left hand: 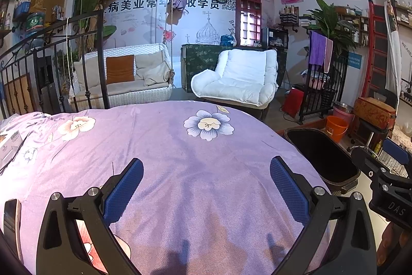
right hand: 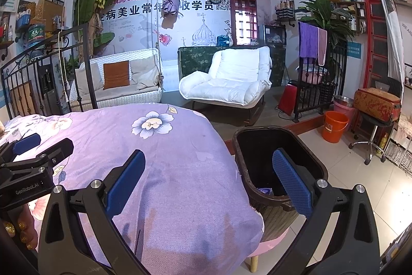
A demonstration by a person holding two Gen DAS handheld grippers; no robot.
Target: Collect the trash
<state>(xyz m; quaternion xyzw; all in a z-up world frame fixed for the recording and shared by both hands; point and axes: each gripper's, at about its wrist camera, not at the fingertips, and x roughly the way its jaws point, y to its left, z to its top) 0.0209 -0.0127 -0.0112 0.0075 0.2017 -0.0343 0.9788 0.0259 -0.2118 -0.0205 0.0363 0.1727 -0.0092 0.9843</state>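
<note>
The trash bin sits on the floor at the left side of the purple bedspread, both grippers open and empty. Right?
Not quite. The trash bin stands at the right side of the purple bedspread, as the right wrist view shows. The rest holds: the left gripper and right gripper are open and empty.

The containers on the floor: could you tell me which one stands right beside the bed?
The dark brown bin, touching the purple bedspread's edge, beneath the right gripper. The orange bucket stands farther off, apart.
</note>
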